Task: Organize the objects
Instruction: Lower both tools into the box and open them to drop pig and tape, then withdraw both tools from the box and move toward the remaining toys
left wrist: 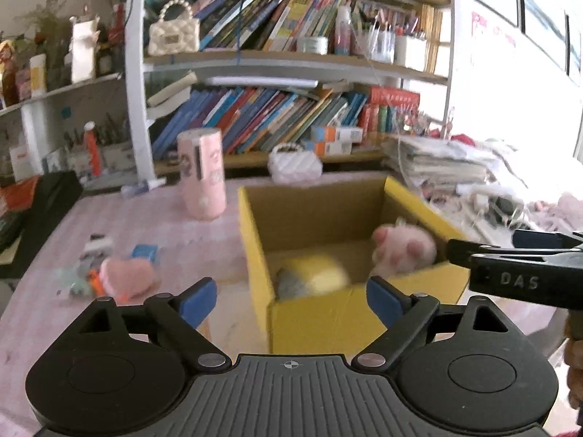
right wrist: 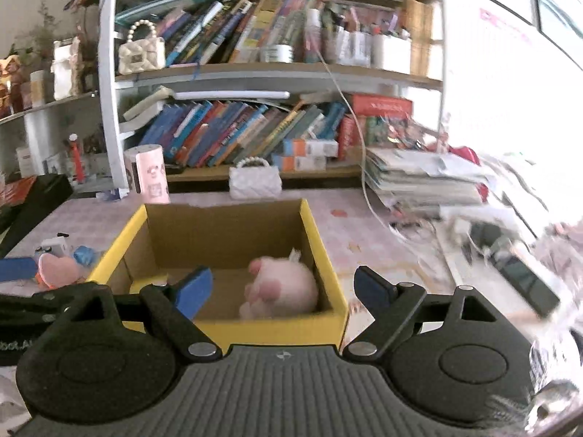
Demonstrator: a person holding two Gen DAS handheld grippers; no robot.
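- My left gripper (left wrist: 291, 300) has its blue pads apart, with nothing between them; it hangs at the near wall of the yellow cardboard box (left wrist: 309, 322).
- My right gripper (right wrist: 282, 291) is also spread and empty, just over the same box (right wrist: 288, 331).
- On the right gripper's black arm I read "DAS" (left wrist: 519, 280).
- The pink paw plush (right wrist: 280, 289) lies inside the box, at its right side, toes toward me.
- A blurred yellow soft thing (left wrist: 315, 273) lies beside it.
- A pink heart plush (left wrist: 125, 276) stays on the table, left of the box.
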